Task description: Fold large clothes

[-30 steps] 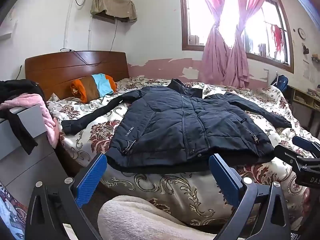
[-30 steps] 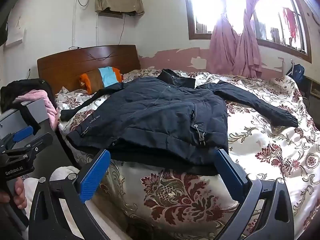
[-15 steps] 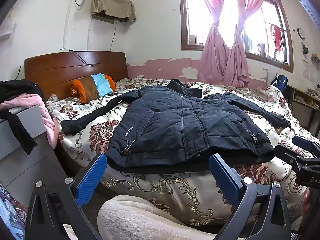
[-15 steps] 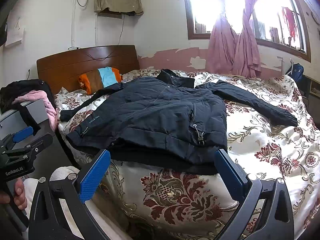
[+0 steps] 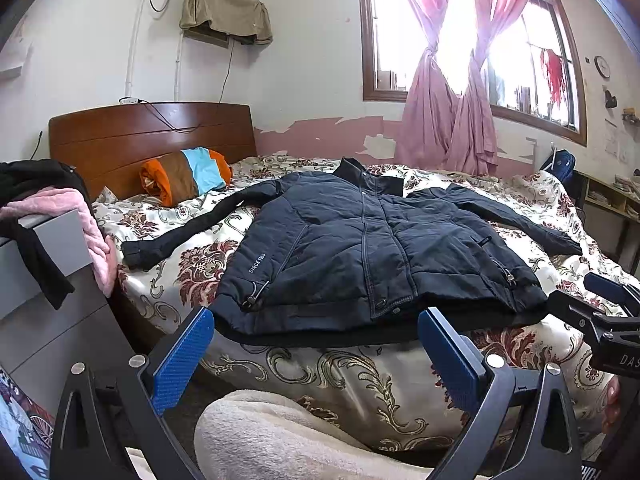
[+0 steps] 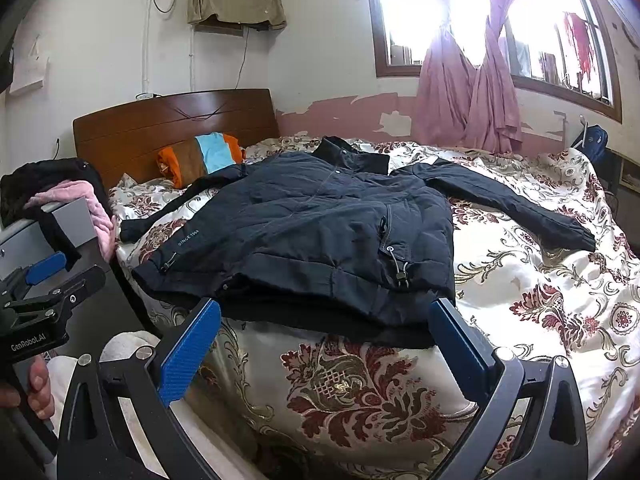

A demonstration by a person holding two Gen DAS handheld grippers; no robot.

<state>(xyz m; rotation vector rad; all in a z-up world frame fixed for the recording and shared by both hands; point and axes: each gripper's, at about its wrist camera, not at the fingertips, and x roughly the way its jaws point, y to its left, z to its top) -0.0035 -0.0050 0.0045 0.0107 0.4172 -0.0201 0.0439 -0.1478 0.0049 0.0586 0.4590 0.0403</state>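
A dark navy jacket [image 5: 360,248] lies flat and face up on the bed, zipped, with both sleeves spread out to the sides and its hem at the near edge. It also shows in the right wrist view [image 6: 320,236]. My left gripper [image 5: 316,344] is open and empty, held just in front of the hem, apart from it. My right gripper [image 6: 324,336] is open and empty, also just short of the hem near its right corner. Each gripper shows at the edge of the other's view.
The bed has a floral cover [image 5: 192,264] and a wooden headboard [image 5: 152,136]. A striped orange, brown and blue roll [image 5: 184,174] lies near the pillows. A grey cabinet [image 5: 44,280] with pink and black clothes stands at the left. A window with pink curtains [image 5: 448,120] is behind.
Both views have shifted only slightly. The jacket has not moved and both grippers stay open.
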